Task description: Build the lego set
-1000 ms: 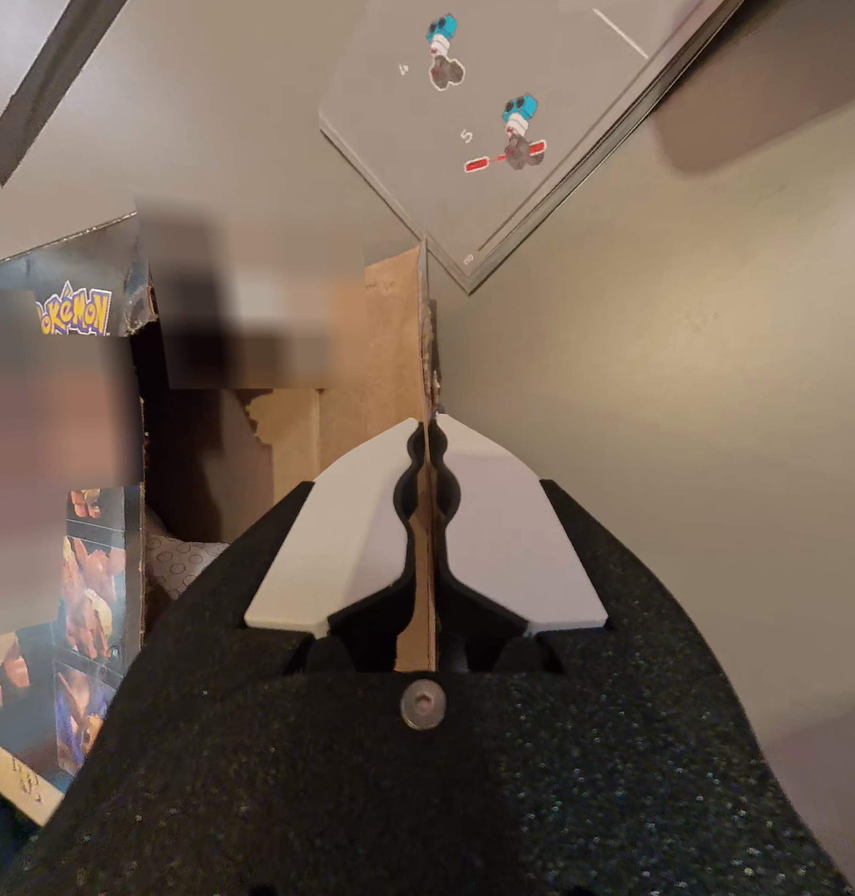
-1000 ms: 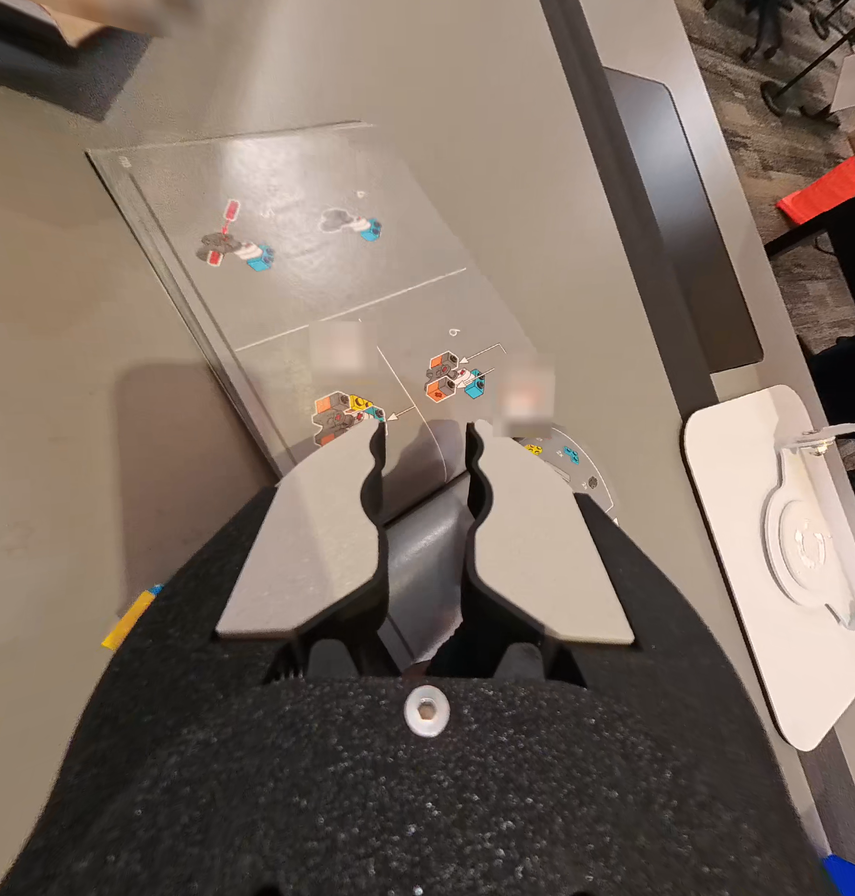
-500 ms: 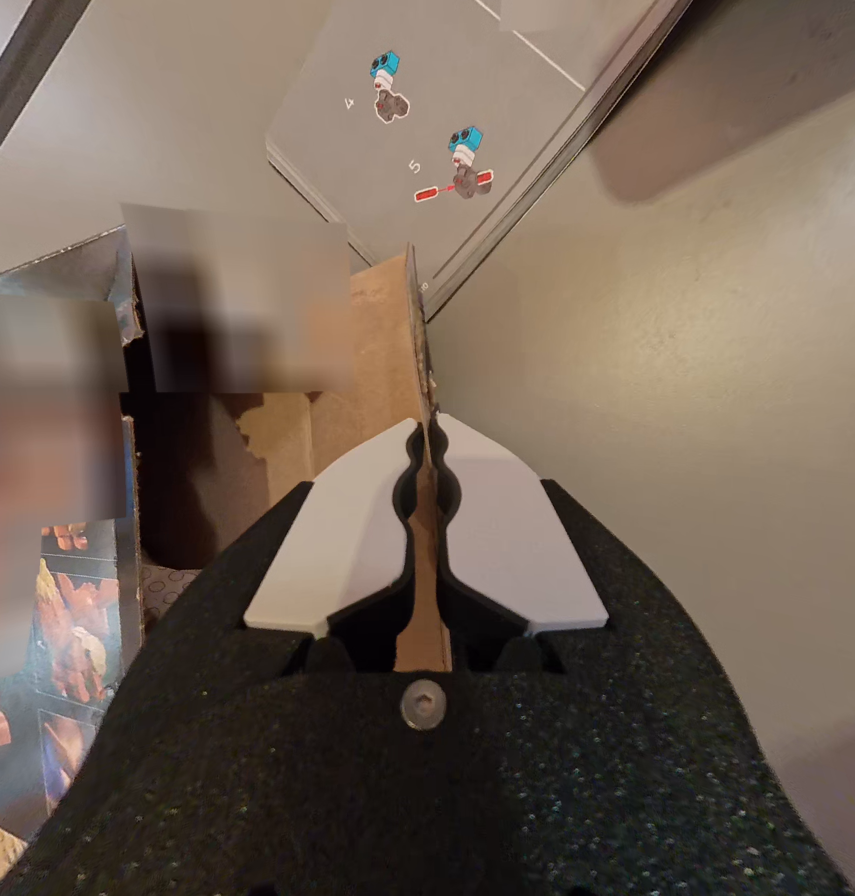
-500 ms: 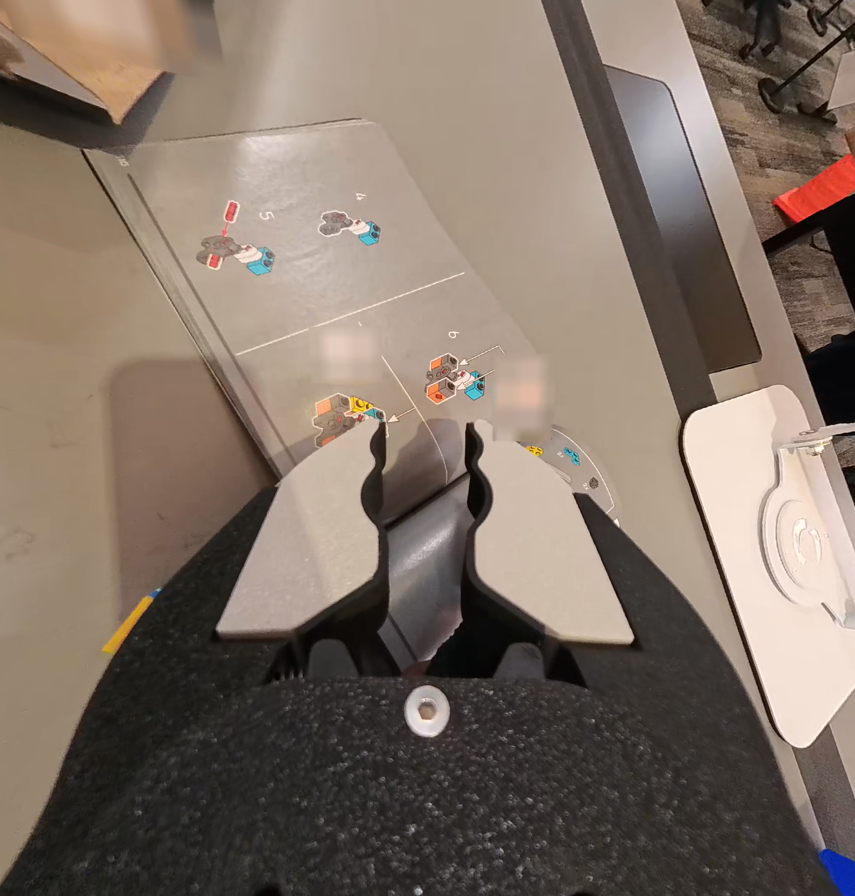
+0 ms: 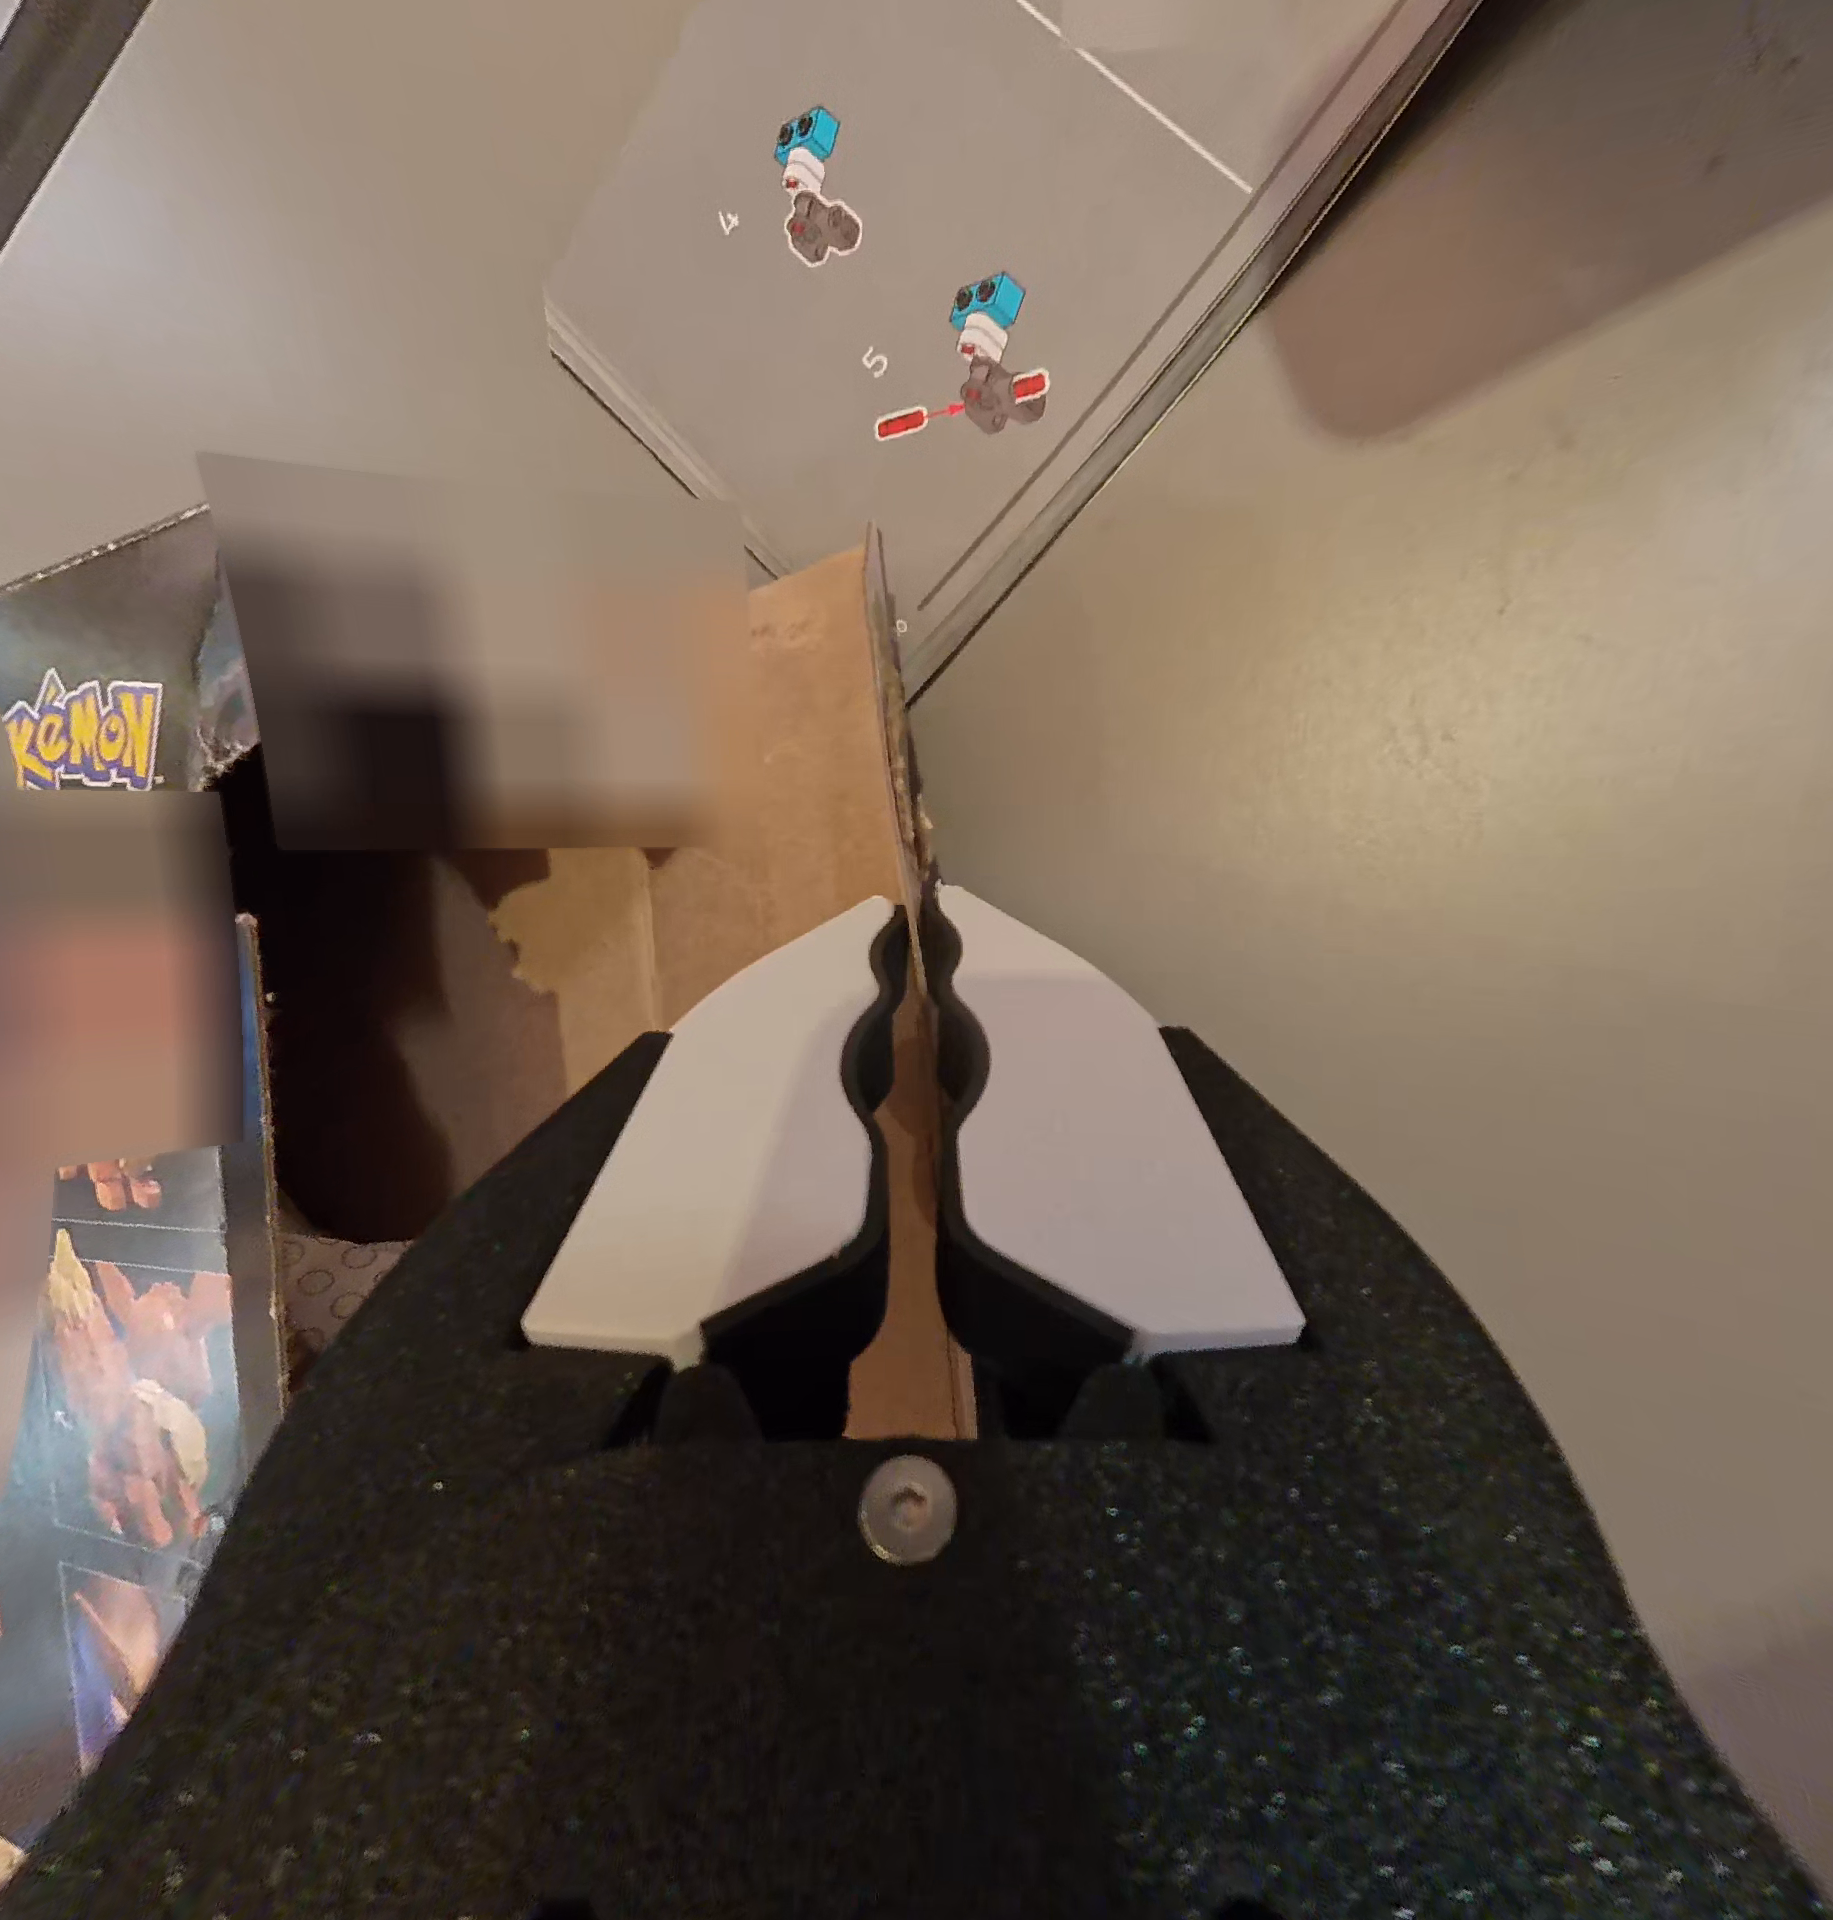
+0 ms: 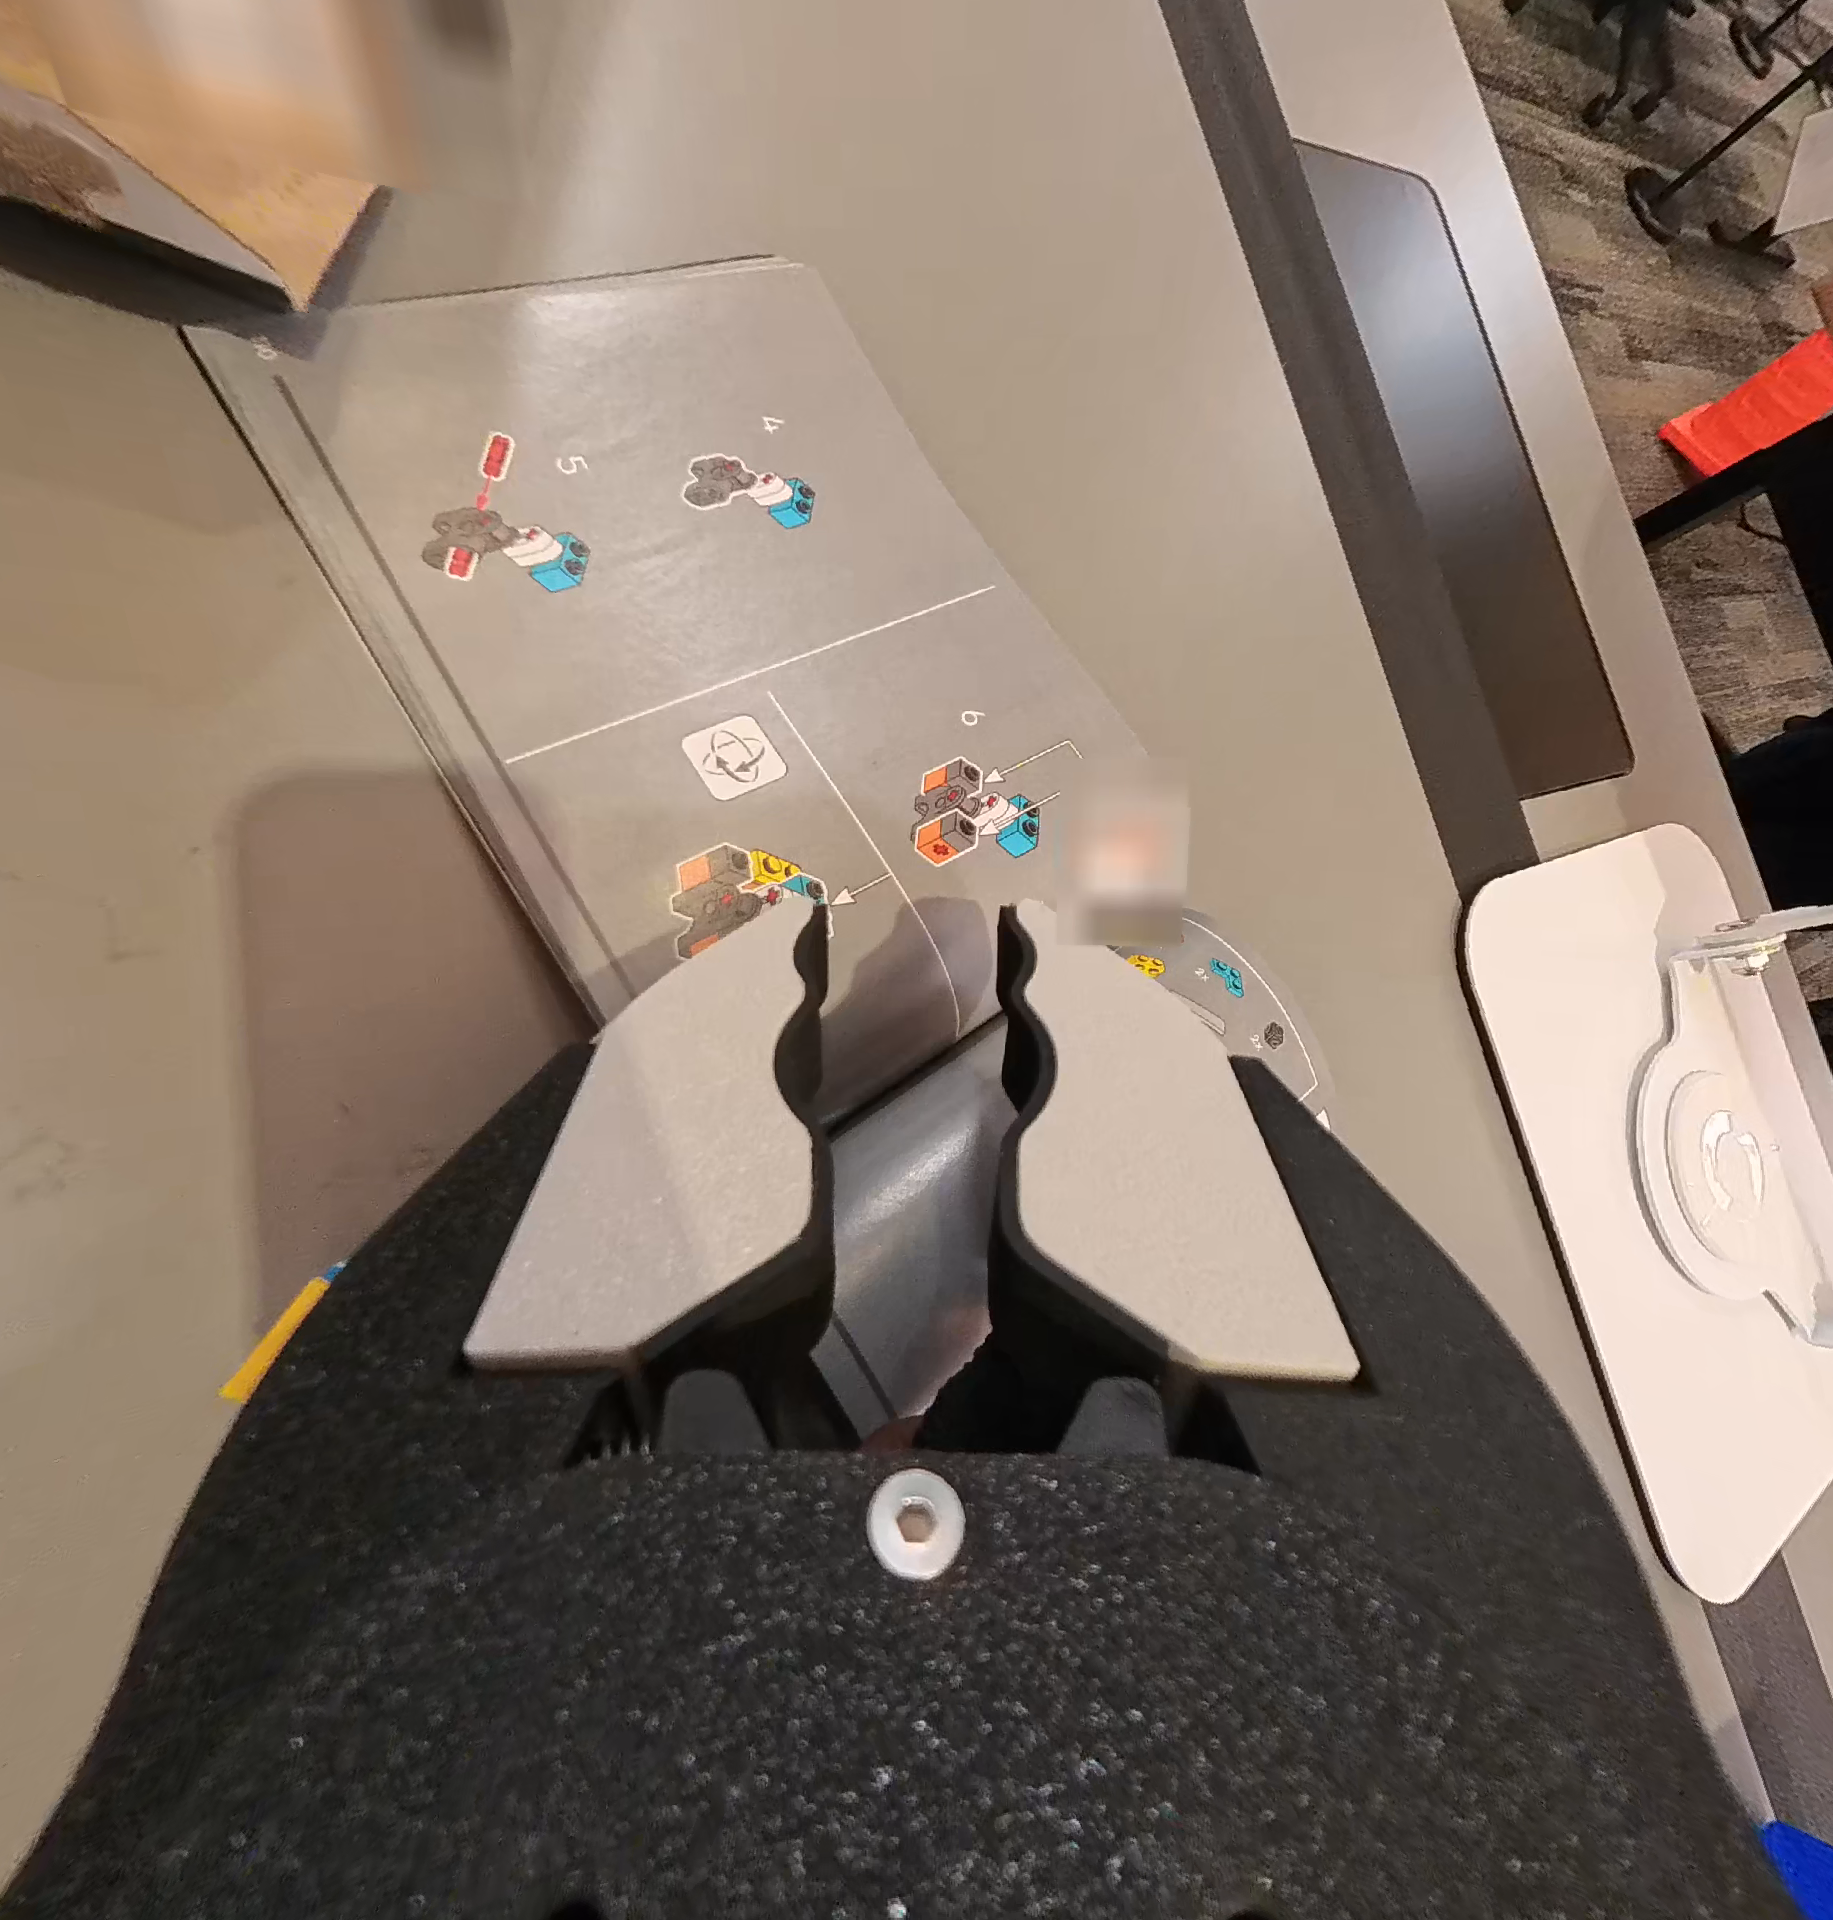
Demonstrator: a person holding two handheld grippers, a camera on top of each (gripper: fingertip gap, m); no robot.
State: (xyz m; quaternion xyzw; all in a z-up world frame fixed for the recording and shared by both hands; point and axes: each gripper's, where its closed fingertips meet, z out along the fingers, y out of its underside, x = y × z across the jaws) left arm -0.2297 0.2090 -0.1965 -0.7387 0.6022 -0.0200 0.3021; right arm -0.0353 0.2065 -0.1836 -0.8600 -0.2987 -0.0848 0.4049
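The left gripper [image 5: 917, 914] is clamped on the box [image 5: 787, 727] flap at frame centre; the right gripper [image 6: 907, 914], fingers apart, hovers over the open booklet [image 6: 683, 582]. No assembled bricks show, so building seems barely begun.

Office, grey desks [image 6: 1047, 208], patterned carpet [image 6: 1670, 343], chair bases [image 6: 1660, 62]

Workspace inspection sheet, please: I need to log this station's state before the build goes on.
Surface: grey table, bare around the booklet.
Job's things: open instruction booklet lying flat; printed set box, open, no loose bricks in view.
Clutter: yellow strip by the right gripper; white stand base.
Grippers: left gripper shut on box flap; right gripper open, over the booklet.
Cables: nothing seen.
Surroundings: carpet floor, red object.
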